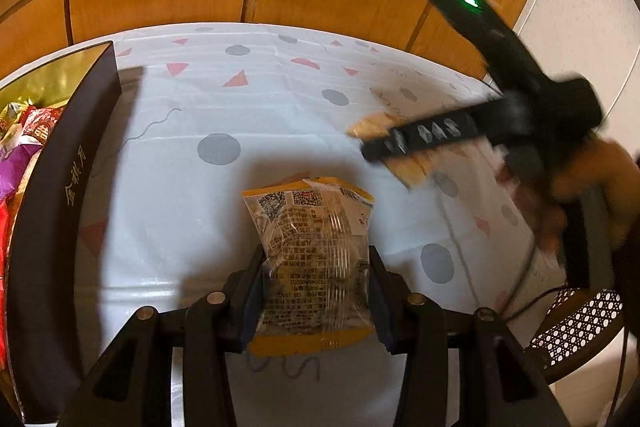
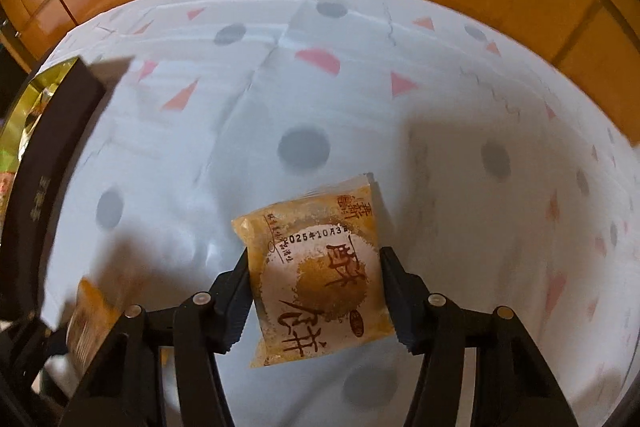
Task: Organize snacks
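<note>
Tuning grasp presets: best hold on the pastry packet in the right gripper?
Grip the pastry packet across its two long side edges, mid-body, coming in from its bottom sealed end along its length, as the right gripper does now. The pouch is flat with a round cake inside; fingers flanking that bulge should stop slipping.

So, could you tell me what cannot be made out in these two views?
- Left wrist view: the right gripper and its pastry packet are motion-blurred; its print is unreadable.
- Left wrist view: the snacks in the dark box are cut off by the frame edge and the box wall.
- Right wrist view: the left gripper's packet is blurred and partly hidden behind the right gripper's frame.
</note>
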### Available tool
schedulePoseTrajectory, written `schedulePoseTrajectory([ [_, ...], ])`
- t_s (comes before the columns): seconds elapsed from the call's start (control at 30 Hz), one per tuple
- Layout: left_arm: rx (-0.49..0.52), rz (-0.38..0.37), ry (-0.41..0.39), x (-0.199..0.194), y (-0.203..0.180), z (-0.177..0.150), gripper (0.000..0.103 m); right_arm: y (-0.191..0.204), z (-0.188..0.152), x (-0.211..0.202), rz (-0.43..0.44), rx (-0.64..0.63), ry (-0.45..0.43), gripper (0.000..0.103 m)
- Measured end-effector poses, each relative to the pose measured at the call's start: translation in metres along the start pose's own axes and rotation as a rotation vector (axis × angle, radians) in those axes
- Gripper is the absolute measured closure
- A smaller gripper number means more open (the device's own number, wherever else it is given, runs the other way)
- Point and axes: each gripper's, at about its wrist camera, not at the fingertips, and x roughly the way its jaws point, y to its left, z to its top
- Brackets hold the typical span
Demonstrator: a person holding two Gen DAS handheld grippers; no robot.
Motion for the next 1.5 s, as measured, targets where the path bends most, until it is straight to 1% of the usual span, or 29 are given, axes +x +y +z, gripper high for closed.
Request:
schedulePoseTrajectory([
  [0.07, -0.002, -0.002, 0.0, -0.001, 0.001, 0.0, 0.056, 0.0, -0.018, -0.006, 0.015, 0.036, -0.009, 0.04],
  [0.2, 0.001, -0.003, 0.0, -0.001, 0.001, 0.0, 0.056, 0.003, -0.049, -0.016, -0.004, 0.051, -0.067, 0.04],
  [0.27, -0.006, -0.008, 0.005, -0.001, 0.002, 0.001, 0.057, 0.004, -0.057, -0.018, -0.004, 0.064, -0.098, 0.041],
  [0.37, -0.01, -0.013, 0.012, 0.001, 0.004, 0.004, 0.057, 0.005, -0.067, -0.018, -0.02, 0.047, -0.135, 0.04],
  [0.47, -0.006, 0.006, 0.021, 0.001, 0.001, 0.006, 0.058, 0.01, -0.076, -0.023, -0.033, 0.041, -0.155, 0.04],
  [0.7, 0.0, 0.082, 0.029, -0.005, -0.001, 0.01, 0.059, 0.012, -0.076, -0.02, -0.041, 0.035, -0.202, 0.04],
  [0.87, 0.009, 0.124, -0.034, -0.033, -0.004, 0.019, 0.059, 0.018, -0.083, -0.019, -0.08, 0.025, -0.253, 0.041],
  [1.0, 0.009, 0.123, -0.076, -0.051, -0.007, 0.026, 0.059, 0.018, -0.088, -0.019, -0.075, 0.031, -0.293, 0.041],
  [1.27, 0.004, 0.119, -0.124, -0.079, -0.007, 0.032, 0.059, 0.019, -0.09, -0.019, -0.081, 0.03, -0.313, 0.041],
  [1.5, -0.01, 0.164, -0.148, -0.095, 0.002, 0.034, 0.059, 0.021, -0.09, -0.019, -0.093, 0.026, -0.319, 0.041],
])
